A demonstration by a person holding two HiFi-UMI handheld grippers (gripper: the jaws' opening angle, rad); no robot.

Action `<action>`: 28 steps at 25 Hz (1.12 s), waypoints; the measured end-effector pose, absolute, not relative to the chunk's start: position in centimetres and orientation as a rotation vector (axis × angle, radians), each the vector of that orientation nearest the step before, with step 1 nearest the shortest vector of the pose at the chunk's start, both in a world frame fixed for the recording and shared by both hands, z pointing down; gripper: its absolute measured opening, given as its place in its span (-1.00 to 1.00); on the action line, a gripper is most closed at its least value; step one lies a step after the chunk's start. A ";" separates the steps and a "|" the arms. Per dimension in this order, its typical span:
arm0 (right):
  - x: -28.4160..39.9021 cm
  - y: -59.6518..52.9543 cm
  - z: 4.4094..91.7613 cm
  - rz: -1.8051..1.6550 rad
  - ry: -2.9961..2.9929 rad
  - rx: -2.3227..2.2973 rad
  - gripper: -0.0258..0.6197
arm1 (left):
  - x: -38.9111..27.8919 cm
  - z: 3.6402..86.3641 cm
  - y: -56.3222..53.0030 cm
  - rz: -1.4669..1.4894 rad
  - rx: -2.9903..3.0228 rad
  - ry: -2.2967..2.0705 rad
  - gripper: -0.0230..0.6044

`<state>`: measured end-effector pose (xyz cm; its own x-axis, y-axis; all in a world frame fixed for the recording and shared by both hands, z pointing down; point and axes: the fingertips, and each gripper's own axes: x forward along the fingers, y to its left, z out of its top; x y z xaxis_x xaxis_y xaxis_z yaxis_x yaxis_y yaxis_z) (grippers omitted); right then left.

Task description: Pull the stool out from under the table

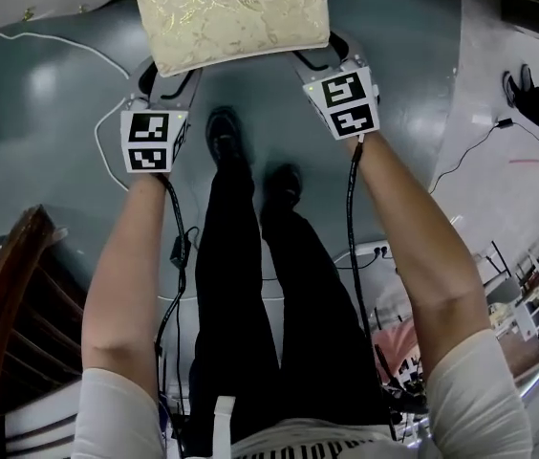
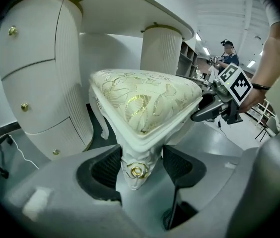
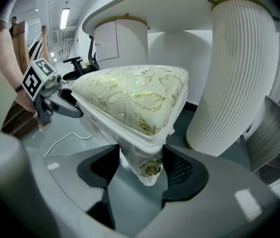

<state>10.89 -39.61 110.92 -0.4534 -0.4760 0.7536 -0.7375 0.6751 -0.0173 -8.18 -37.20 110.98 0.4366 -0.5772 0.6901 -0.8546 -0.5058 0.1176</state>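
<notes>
Jaws of the left gripper (image 2: pixel 140 168) clamp the near left corner of the stool (image 2: pixel 145 105), right at the gold rose (image 2: pixel 137 171) on its leg. The right gripper (image 3: pixel 141 170) pinches the near right corner likewise. Stool stands on the grey floor (image 1: pixel 50 113) at the front edge of the white table (image 2: pixel 145 4), before the gap between its ribbed pedestals (image 3: pixel 229 68).
</notes>
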 end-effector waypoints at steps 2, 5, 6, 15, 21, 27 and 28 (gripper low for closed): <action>11.2 -36.7 111.0 0.447 -2.132 0.922 -0.09 | -7.8 111.1 -34.2 0.822 2.230 -1.210 -0.08; 11.4 -33.5 111.2 0.448 -2.130 0.895 -0.09 | -7.6 111.3 -30.6 0.825 2.215 -1.216 -0.09; 11.3 -33.0 111.2 0.449 -2.131 0.885 -0.09 | -7.7 111.3 -30.0 0.828 2.209 -1.219 -0.09; 11.3 -32.4 111.0 0.495 -2.121 0.834 -0.09 | -7.8 111.0 -29.4 0.888 2.163 -1.211 -0.09; 11.2 -33.1 110.9 0.511 -2.101 0.803 -0.10 | -8.1 110.7 -30.0 0.907 2.142 -1.199 -0.10; 11.7 -26.9 111.3 0.521 -2.078 0.816 -0.10 | -7.7 111.5 -24.3 0.925 2.158 -1.154 -0.10; 11.7 -23.3 111.4 0.520 -2.076 0.815 -0.10 | -7.7 111.7 -20.7 0.925 2.161 -1.149 -0.10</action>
